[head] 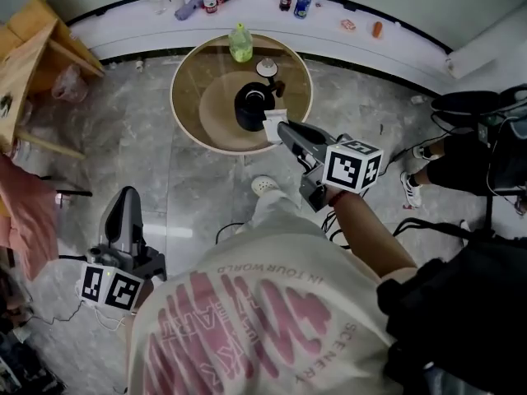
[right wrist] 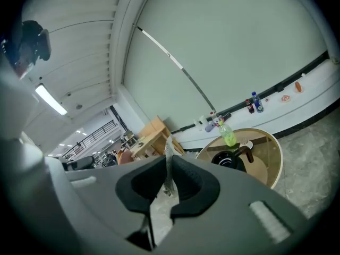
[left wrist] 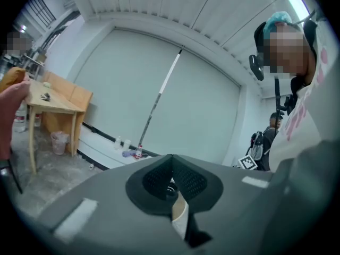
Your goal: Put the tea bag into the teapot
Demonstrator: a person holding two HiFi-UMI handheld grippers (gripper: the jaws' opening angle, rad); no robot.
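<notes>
Black teapot (head: 249,109) on round table (head: 198,97); right tongs (head: 282,127) hold tea bag (head: 272,122) beside it.

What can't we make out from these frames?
- Inside of the black teapot: too small and dark in both the head view and the right gripper view.
- Most of the white paper tea bag: hidden between the pads of the right tool; the right gripper view shows only its edge.
- Labels on the small bottles on the white ledge: too small, head view.
- The round wooden table: absent from the left gripper view; the left tool faces the wall.
</notes>
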